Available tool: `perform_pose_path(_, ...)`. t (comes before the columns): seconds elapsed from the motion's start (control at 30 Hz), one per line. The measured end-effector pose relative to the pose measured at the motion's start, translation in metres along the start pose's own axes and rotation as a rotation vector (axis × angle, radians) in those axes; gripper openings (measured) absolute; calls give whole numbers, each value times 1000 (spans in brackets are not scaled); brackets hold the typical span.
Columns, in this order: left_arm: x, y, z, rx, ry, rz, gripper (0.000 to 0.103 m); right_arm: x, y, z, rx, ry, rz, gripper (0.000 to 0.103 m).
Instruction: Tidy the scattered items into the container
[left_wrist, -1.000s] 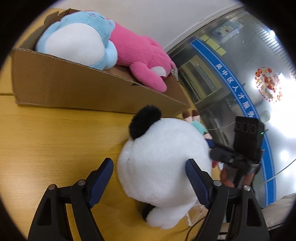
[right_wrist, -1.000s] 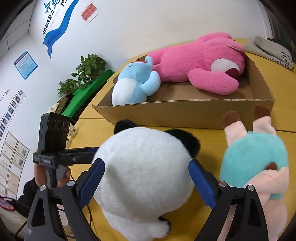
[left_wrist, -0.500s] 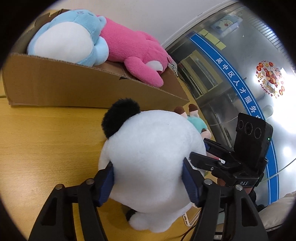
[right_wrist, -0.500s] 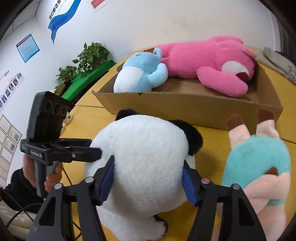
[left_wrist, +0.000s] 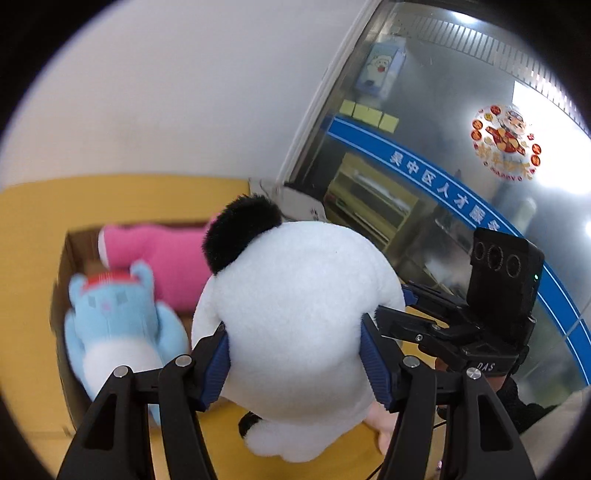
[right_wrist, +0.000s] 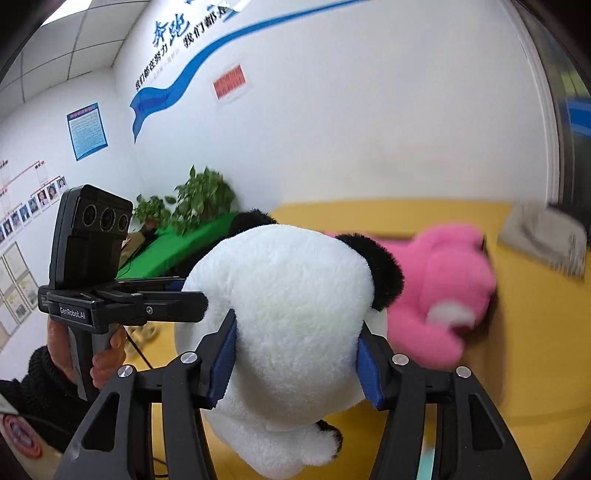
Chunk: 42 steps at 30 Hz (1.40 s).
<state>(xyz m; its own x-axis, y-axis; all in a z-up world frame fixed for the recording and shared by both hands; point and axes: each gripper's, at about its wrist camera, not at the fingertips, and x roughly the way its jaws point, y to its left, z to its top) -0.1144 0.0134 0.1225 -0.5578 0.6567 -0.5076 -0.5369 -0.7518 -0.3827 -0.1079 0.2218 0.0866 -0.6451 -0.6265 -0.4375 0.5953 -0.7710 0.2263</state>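
Observation:
A white panda plush (left_wrist: 295, 332) with black ears is held between both grippers, lifted off the yellow table. My left gripper (left_wrist: 295, 360) is shut on the panda's sides, its blue pads pressed into the fur. My right gripper (right_wrist: 295, 363) is shut on the same panda (right_wrist: 288, 332) from the other side. The cardboard box (left_wrist: 68, 254) lies below and behind, holding a blue plush (left_wrist: 118, 317) and a pink plush (left_wrist: 166, 254). The pink plush (right_wrist: 439, 295) also shows in the right wrist view.
The yellow table (right_wrist: 535, 332) stretches around the box. A grey folded cloth (right_wrist: 546, 240) lies at the table's far right. A potted plant (right_wrist: 199, 195) and green surface stand by the wall. A glass partition (left_wrist: 443, 166) rises to the right.
Both grippers have lifted the panda up from the table and carried it toward the box. The view now looks down into the box. The teal and pink doll has dropped out of sight.

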Motion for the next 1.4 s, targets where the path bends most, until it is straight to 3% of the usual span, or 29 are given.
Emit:
perform_pose_path(0.1,25,24,33,13,7,29,63,23,-16,29,-10,-39,-19,61)
perform_pose_path(0.2,64,58,39,-26,72,45,63,61,-45,36,20,-17,-27,61)
perform_pose_path(0.33,115,101,6,-119,195,52,62,108,-81,9,130,121,-14,61)
perform_pose_path(0.43,132,112,-14,-127,246,77,62,138,-98,-13,188,262,-8,61)
perform_pose_path(0.5,135,117,-20,-129,256,84,63,153,-101,-19,180,340,-9,61)
perform_pose_path(0.67,136,123,-28,-109,271,92,63,165,-104,-14,167,383,-24,67)
perform_pose_path(0.77,135,121,-30,-81,275,96,64,151,-99,-6,135,344,-48,71)
perform_pose_path(0.9,136,120,-30,-62,278,105,66,122,-93,30,150,189,16,66)
perform_pose_path(0.97,137,119,-30,-55,277,111,66,133,-84,34,107,228,-15,54)
perform_pose_path(1.0,137,120,-31,-53,280,122,66,143,-85,29,110,255,-22,40)
perform_pose_path(1.03,137,120,-32,-50,286,146,66,153,-86,23,113,283,-28,38)
perform_pose_path(1.13,125,119,-31,-51,259,174,66,185,-90,7,121,367,-49,38)
perform_pose_path(1.3,82,107,-10,4,120,188,64,205,-88,-2,94,449,-44,38)
perform_pose_path(1.33,82,105,-8,22,117,198,64,205,-89,-3,98,449,-45,38)
perform_pose_path(1.4,107,110,-13,41,195,219,64,205,-91,-5,106,450,-47,38)
